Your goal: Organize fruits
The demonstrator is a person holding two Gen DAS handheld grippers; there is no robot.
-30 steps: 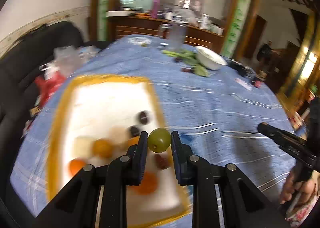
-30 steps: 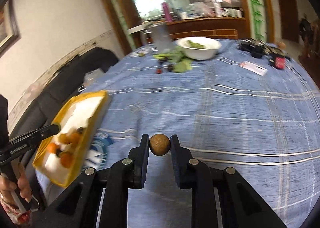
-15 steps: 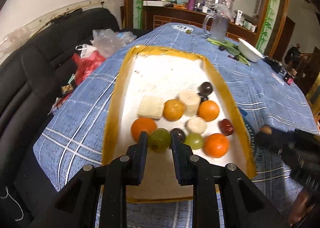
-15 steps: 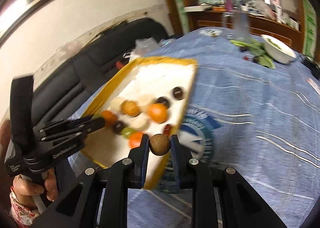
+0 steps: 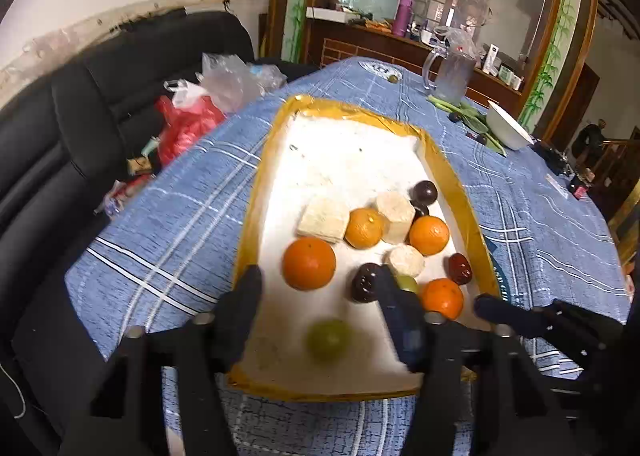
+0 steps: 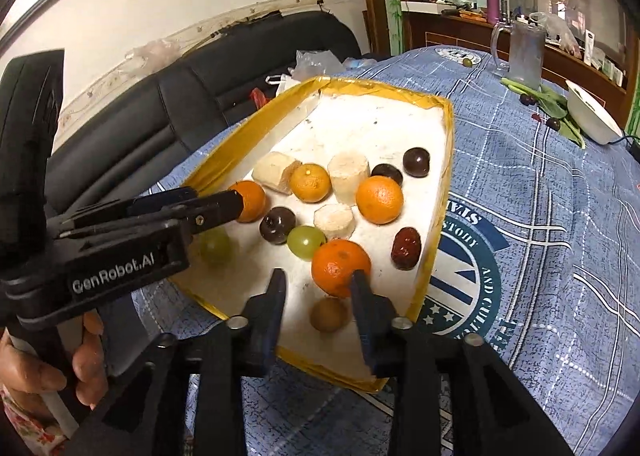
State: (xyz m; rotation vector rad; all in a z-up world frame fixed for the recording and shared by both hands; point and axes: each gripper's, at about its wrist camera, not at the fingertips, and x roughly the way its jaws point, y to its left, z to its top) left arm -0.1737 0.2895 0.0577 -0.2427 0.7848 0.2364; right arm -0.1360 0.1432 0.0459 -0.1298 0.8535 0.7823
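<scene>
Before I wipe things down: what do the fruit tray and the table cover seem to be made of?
Tray: looks like white foam, matte and speckled, its rim wrapped in shiny, wrinkled yellow tape. Table cover: seemingly woven fabric, matte blue with white stripes and a printed emblem.

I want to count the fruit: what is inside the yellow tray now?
The yellow tray holds four oranges, two green grapes, dark fruits, pale chunks; the tongs hide some.

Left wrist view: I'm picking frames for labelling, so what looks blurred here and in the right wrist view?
Left wrist view: the green grape and left gripper are smeared. Right wrist view: the brown fruit is soft; tray fruit is sharp.
</scene>
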